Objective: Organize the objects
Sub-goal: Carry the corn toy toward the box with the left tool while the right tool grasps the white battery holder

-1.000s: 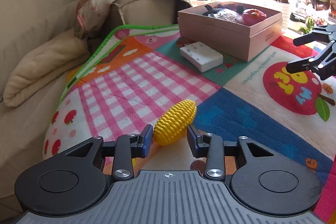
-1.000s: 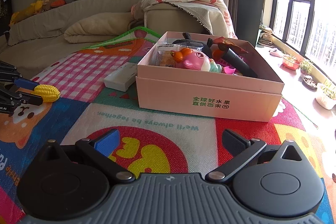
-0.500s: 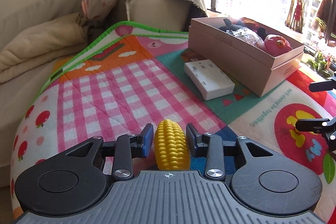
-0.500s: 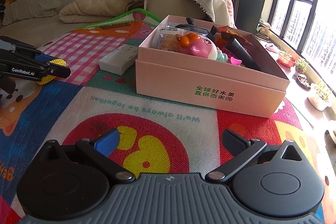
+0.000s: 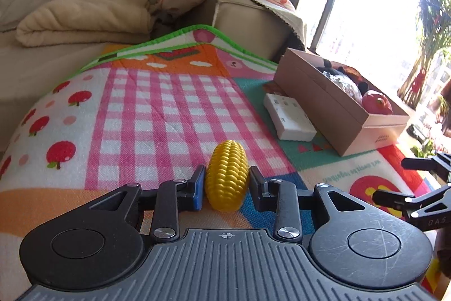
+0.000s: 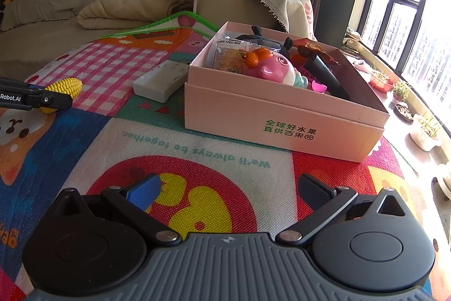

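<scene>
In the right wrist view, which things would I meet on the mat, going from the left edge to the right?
Left tool → yellow toy corn → white power strip → pink box full of toys, with the pink fish toy inside.

Pink box [image 6: 284,129], front wall: green Chinese print in two lines, "全球好水果" over "直供百果园". Play mat [image 6: 197,151], white band before the box: teal lettering, upside down from the right wrist view, reads "We'll always be together". Left gripper [image 6: 36,99], side of the arm: white print "Robot.AI", its start cut by the frame edge. Snack packet [image 6: 229,58] in the box: a white sticker with a digit string, too small to read surely. Right gripper [image 5: 406,188]: small letters, not legible.
</scene>
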A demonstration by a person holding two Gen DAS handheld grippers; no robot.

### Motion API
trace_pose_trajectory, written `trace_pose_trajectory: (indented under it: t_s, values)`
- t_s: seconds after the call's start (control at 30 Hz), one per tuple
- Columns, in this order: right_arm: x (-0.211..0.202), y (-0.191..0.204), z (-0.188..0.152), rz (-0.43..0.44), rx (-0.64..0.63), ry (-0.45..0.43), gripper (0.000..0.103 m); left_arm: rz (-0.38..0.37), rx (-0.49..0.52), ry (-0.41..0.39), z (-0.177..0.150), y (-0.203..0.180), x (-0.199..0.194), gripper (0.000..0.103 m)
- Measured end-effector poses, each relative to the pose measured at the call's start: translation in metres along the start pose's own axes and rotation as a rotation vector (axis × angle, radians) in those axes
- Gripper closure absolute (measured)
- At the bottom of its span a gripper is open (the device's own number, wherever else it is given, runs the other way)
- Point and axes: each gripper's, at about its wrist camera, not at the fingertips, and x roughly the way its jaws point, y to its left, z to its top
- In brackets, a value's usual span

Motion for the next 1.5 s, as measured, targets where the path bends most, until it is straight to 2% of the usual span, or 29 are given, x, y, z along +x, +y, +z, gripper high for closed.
trace_pose_trajectory:
  t_s: [0.1,0.17,0.23,0.33,0.43,0.57,0.67,0.73,0.8,0.83,0.87,1.03,1.2,1.27,1.33,1.37,1.4,1.47,1.5]
  values:
    - [-0.006,0.019,0.014,0.027,0.002,-0.052,0.000,0.000,-0.084,-0.050,-0.006,0.008,-0.005,0.067]
    - [-0.010,0.035,0.026,0.021,-0.019,-0.098,0.012,0.047,-0.122,-0.091,-0.007,0.012,-0.011,0.067]
    - [-0.009,0.053,0.040,0.024,-0.052,-0.133,0.018,0.070,-0.169,-0.121,-0.009,0.018,-0.015,0.067]
    - [0.004,0.079,0.059,0.005,-0.082,-0.158,0.021,0.086,-0.217,-0.168,-0.011,0.024,-0.021,0.067]
    - [0.031,0.098,0.072,-0.024,-0.058,-0.112,0.024,0.069,-0.236,-0.191,-0.012,0.027,-0.025,0.067]
    - [0.068,0.108,0.080,-0.082,0.042,-0.016,0.029,0.051,-0.257,-0.212,-0.013,0.031,-0.028,0.067]
    - [0.086,0.108,0.084,-0.151,0.106,0.011,0.029,0.036,-0.272,-0.224,-0.014,0.033,-0.029,0.067]
    - [0.093,0.110,0.088,-0.158,0.114,0.017,0.029,0.029,-0.280,-0.224,-0.015,0.034,-0.029,0.067]
    - [0.099,0.113,0.091,-0.169,0.116,0.025,0.035,0.021,-0.287,-0.226,-0.015,0.036,-0.030,0.067]
    - [0.099,0.113,0.091,-0.165,0.113,0.026,0.047,0.018,-0.290,-0.227,-0.016,0.036,-0.030,0.067]
    - [0.097,0.113,0.090,-0.143,0.103,0.029,0.052,0.017,-0.292,-0.227,-0.016,0.037,-0.030,0.067]
    - [0.068,0.103,0.070,-0.057,0.028,0.042,0.052,0.011,-0.300,-0.229,-0.017,0.038,-0.030,0.067]
    - [0.010,0.078,0.026,0.080,-0.133,0.052,0.052,0.009,-0.303,-0.229,-0.017,0.039,-0.030,0.067]
    - [-0.012,0.066,0.009,0.104,-0.189,0.059,0.052,0.011,-0.302,-0.231,-0.017,0.038,-0.030,0.067]
    - [-0.027,0.056,-0.004,0.058,-0.232,0.040,0.048,0.011,-0.302,-0.229,-0.018,0.038,-0.030,0.067]
    - [-0.032,0.049,-0.012,-0.012,-0.253,0.029,0.041,0.011,-0.302,-0.226,-0.018,0.038,-0.030,0.067]
    - [-0.033,0.043,-0.016,-0.083,-0.259,0.019,0.038,0.013,-0.302,-0.221,-0.017,0.038,-0.029,0.067]
    - [-0.030,0.029,-0.020,-0.220,-0.242,0.012,0.036,0.027,-0.293,-0.209,-0.016,0.035,-0.029,0.067]
    - [-0.027,0.020,-0.019,-0.248,-0.200,0.017,0.035,0.037,-0.285,-0.200,-0.016,0.033,-0.028,0.067]
